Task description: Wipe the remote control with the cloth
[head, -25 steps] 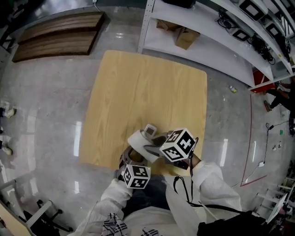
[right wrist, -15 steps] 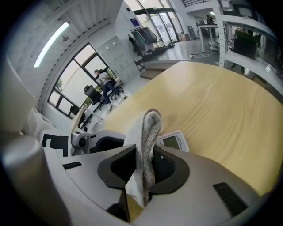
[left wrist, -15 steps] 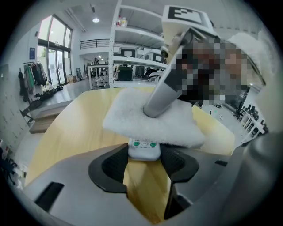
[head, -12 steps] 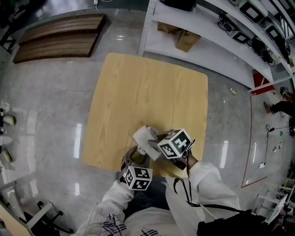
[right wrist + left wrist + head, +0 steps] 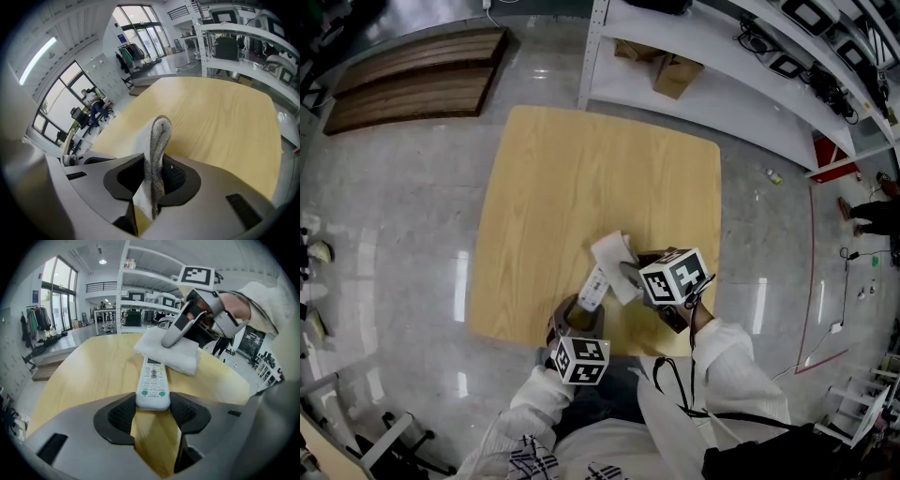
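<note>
Since right fingers [image 5: 180, 180], clamping cloth [image 5: 157, 140], have swept to remote's [image 5: 153, 383] far end, one pass looks done; left fingers [image 5: 119, 416] grip remote.

a pale wooden table [image 5: 581, 178] with rounded corners stands on a glossy grey floor [image 5: 394, 216]. near the table's front edge lies a white remote control [image 5: 593, 287], buttons up. a folded white cloth [image 5: 616, 255] covers its far end, seemingly resting partly on the wood beside it.

Folded cloth [image 5: 157, 145], seemingly tight between fingers [image 5: 180, 180]
</note>
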`<state>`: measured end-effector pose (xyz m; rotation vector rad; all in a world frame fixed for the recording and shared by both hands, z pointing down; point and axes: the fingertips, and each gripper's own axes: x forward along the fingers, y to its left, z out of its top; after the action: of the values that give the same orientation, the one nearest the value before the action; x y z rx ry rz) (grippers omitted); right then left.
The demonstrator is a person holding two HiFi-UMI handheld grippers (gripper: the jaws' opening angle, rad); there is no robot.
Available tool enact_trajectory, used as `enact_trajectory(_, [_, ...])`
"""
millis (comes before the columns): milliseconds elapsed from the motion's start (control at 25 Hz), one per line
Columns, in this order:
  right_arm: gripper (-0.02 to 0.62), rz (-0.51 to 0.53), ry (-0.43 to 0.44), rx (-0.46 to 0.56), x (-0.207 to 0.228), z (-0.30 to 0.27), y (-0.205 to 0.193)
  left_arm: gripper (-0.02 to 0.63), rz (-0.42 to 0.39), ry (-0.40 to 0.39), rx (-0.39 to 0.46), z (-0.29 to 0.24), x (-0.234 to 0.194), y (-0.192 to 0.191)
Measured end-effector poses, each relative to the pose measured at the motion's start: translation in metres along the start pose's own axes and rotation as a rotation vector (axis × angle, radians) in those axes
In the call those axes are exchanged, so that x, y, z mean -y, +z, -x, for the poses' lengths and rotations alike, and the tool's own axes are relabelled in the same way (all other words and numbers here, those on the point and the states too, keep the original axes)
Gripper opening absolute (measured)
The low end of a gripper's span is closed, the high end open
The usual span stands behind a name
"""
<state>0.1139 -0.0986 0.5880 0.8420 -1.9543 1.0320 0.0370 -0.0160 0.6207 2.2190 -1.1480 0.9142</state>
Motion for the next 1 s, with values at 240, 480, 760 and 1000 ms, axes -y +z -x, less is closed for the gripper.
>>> enact_trajectory(240, [0.089,0.019,-0.083,0.052,0.026,0.033,0.012,0.23,0.001,0.002,-0.003,-0.002,-0.001,-0.005])
enact_trajectory(480, [0.089,0.124,0.045,0.028,-0.009,0.052,0.012,0.23,-0.001,0.012,0.008,-0.002,0.001,-0.006])
enact_trajectory(760, [0.089,0.316,0.336,-0.152,-0.087,0.016,-0.019,0.23,-0.001,0.017,0.015,0.001,0.0,-0.005])
enact_trajectory(1000, [0.089,0.358,0.249,-0.26,-0.077,-0.019,-0.034,0.23,-0.007,0.018,0.016,-0.004,0.001,-0.002])
